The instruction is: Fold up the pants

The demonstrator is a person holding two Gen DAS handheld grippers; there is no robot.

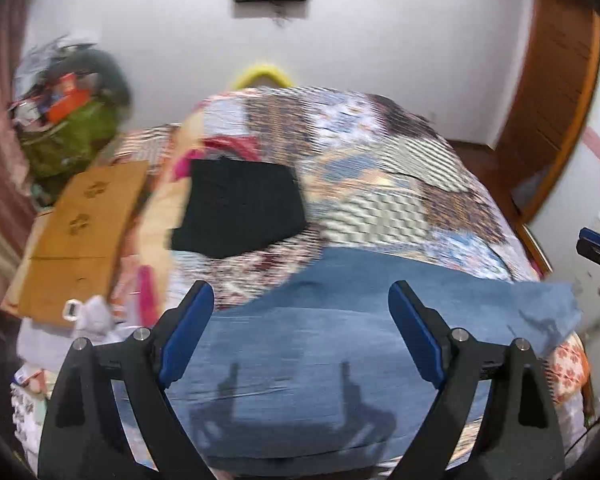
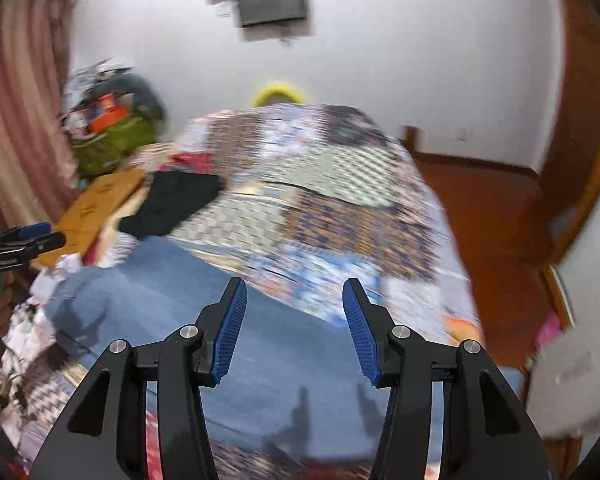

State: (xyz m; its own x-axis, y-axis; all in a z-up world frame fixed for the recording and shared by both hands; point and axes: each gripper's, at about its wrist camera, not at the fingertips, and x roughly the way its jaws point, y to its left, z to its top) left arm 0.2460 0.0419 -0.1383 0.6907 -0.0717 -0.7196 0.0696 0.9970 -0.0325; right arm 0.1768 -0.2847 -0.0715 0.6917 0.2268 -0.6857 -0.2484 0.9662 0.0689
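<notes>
Here, blue pants (image 1: 300, 344) lie crosswise beneath both empty, parted hand-held grippers (image 1: 302, 316) (image 2: 296, 312).

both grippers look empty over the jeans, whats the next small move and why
Probably bring both grippers back down to the near edge of the jeans for the next fold. The left gripper and right gripper both hang open above the denim with nothing between their fingers, and the jeans lie spread in a wide slab across the patterned bedspread, seemingly not yet compact.
</notes>
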